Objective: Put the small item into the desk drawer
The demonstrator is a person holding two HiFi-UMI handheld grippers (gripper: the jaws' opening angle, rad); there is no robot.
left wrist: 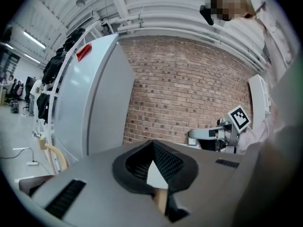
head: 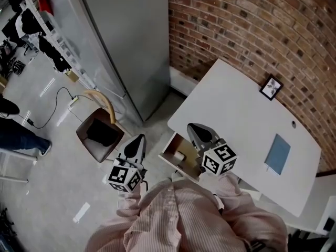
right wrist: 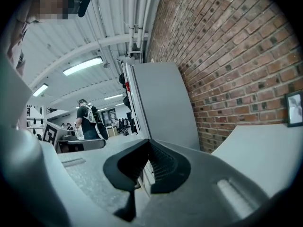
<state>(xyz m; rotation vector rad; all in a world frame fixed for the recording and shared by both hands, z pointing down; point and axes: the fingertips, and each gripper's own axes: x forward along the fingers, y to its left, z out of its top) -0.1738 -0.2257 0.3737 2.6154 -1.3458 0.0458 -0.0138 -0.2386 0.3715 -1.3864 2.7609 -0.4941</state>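
The left gripper (head: 139,137) and the right gripper (head: 193,126) both have their jaws closed together on nothing and hang near the open drawer (head: 170,147) of the desk (head: 236,109), while the item (head: 179,155) lies inside this drawer.

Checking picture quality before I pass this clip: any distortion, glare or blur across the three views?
Head view: sharp and evenly lit, though the brick wall bows from the wide lens. Left gripper view: fisheye with black corners, and the grey cabinet has bent edges. Right gripper view: same fisheye, the ceiling strip light clips to white, and there is no motion blur.
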